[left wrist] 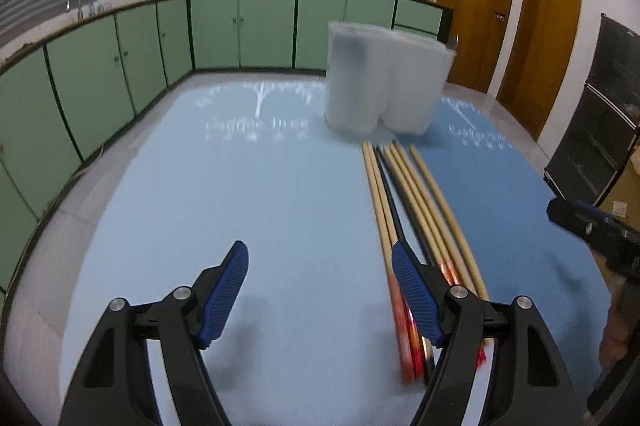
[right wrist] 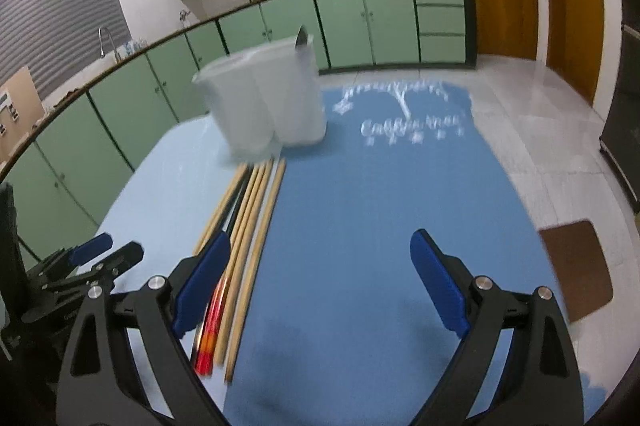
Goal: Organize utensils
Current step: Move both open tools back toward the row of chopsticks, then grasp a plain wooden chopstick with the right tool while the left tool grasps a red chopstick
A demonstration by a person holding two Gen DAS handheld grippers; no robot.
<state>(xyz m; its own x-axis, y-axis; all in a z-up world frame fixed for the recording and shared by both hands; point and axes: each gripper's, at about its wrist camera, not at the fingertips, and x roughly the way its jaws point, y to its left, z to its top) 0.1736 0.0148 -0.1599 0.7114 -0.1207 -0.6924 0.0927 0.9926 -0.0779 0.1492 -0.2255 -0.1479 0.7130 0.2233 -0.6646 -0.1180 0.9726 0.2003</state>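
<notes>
Both grippers spread wide, empty; chopsticks flat on mats betw. them.

L gripper: jaws apart, nothing betw. them, ribbed blue pads on black arms; its right pad overlaps the chopsticks in view, contact unclear. R gripper: jaws wide, nothing held, smooth blue pads. Chopsticks: loose parallel bundle, mostly pale wood, one or two black, near ends red/orange, lying along the seam of light-blue mat and darker blue mat. Beyond their far tips: frosted translucent plastic holder, rounded twin compartments, upright, a metal utensil tip showing above rim. Motion blur.
</notes>
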